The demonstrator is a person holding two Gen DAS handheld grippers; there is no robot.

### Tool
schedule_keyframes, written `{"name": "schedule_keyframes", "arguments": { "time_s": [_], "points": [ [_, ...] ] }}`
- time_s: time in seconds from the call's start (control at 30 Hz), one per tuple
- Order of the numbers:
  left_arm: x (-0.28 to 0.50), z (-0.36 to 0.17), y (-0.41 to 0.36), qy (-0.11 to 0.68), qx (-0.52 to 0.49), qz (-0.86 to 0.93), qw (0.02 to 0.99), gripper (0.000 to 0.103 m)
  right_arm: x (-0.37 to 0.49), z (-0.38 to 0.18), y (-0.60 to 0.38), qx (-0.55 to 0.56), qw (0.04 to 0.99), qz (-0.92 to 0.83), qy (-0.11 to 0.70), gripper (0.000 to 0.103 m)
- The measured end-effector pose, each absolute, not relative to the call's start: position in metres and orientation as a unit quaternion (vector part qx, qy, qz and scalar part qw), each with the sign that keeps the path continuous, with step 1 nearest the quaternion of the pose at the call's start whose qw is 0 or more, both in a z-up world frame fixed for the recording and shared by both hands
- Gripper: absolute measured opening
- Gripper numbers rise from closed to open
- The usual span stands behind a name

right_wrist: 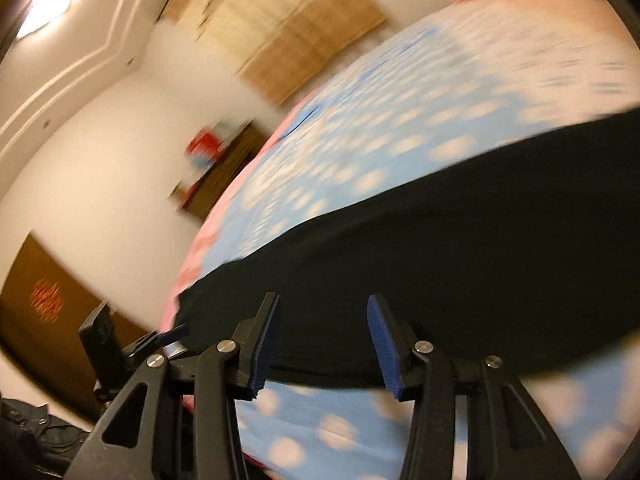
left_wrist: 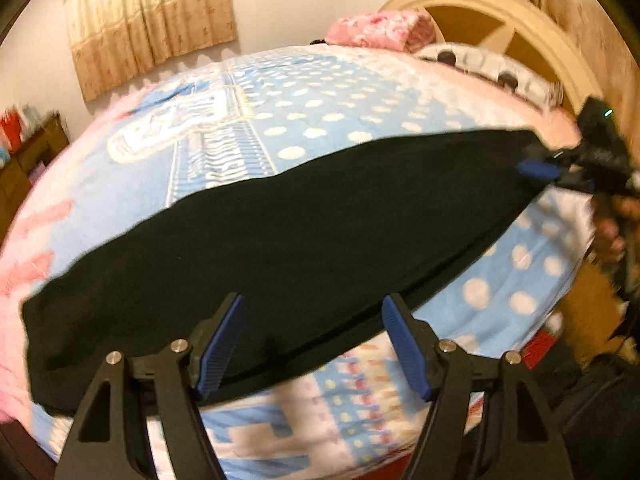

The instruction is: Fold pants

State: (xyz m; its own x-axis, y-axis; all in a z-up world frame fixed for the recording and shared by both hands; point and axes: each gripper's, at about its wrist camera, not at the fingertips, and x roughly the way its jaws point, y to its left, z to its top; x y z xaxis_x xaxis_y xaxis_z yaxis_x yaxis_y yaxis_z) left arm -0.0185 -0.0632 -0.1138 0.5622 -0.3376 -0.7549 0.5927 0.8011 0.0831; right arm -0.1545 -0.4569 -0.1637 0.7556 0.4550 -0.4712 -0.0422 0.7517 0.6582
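Black pants (left_wrist: 304, 224) lie flat in a long folded band across the bed's blue dotted cover; they also show in the right wrist view (right_wrist: 460, 264). My left gripper (left_wrist: 312, 308) is open, its blue pads (left_wrist: 224, 344) spread just above the pants' near edge, holding nothing. My right gripper (right_wrist: 323, 307) is open over the near edge of the pants. It also shows in the left wrist view (left_wrist: 540, 170) at the pants' far right end. The left gripper shows in the right wrist view (right_wrist: 172, 334) at the pants' left end.
The bed (left_wrist: 320, 112) has a blue cover with white dots and a pink border. Pink folded bedding (left_wrist: 380, 28) and a pillow (left_wrist: 480, 64) lie by the headboard (left_wrist: 500, 12). A dark wooden cabinet (left_wrist: 28, 152) stands by the wall. Curtains (left_wrist: 152, 12) hang behind.
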Motion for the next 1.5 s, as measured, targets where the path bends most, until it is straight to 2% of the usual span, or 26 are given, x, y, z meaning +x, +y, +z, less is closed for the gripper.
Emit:
{"name": "schedule_keyframes", "arguments": {
  "time_s": [0.17,0.37,0.57,0.6,0.8,0.87,0.9,0.93,1.03,1.33,1.5],
  "points": [
    [-0.013,-0.114,-0.032,0.402,0.162,-0.242,0.868,0.073,-0.196,-0.169,-0.472,0.337,0.888,0.128,0.286,0.051],
    [-0.021,-0.114,-0.033,0.399,0.160,-0.255,0.866,0.073,-0.168,-0.176,-0.437,0.335,0.876,0.176,0.299,0.051],
    [-0.018,-0.136,-0.063,0.413,0.201,-0.280,0.843,0.051,-0.168,-0.170,-0.420,0.335,0.875,0.193,0.292,0.051],
    [-0.015,-0.141,-0.066,0.419,0.207,-0.279,0.839,0.044,-0.171,-0.169,-0.421,0.336,0.875,0.192,0.291,0.051],
    [-0.009,-0.142,-0.066,0.421,0.204,-0.284,0.837,0.039,-0.181,-0.177,-0.426,0.342,0.875,0.175,0.295,0.051],
    [-0.011,-0.143,-0.068,0.417,0.209,-0.287,0.837,0.030,-0.180,-0.180,-0.426,0.347,0.872,0.174,0.296,0.051],
    [-0.013,-0.143,-0.068,0.415,0.213,-0.290,0.836,0.018,-0.179,-0.180,-0.426,0.349,0.872,0.174,0.297,0.051],
    [-0.015,-0.142,-0.068,0.412,0.217,-0.288,0.837,0.013,-0.178,-0.179,-0.425,0.349,0.871,0.175,0.297,0.051],
    [-0.019,-0.139,-0.064,0.405,0.216,-0.288,0.840,0.005,-0.176,-0.178,-0.420,0.346,0.872,0.183,0.296,0.051],
    [-0.044,-0.127,-0.058,0.387,0.230,-0.305,0.839,0.001,-0.178,-0.176,-0.417,0.356,0.870,0.193,0.282,0.051],
    [-0.036,-0.132,-0.054,0.391,0.220,-0.278,0.849,0.001,-0.171,-0.174,-0.395,0.324,0.872,0.208,0.303,0.051]
  ]
}}
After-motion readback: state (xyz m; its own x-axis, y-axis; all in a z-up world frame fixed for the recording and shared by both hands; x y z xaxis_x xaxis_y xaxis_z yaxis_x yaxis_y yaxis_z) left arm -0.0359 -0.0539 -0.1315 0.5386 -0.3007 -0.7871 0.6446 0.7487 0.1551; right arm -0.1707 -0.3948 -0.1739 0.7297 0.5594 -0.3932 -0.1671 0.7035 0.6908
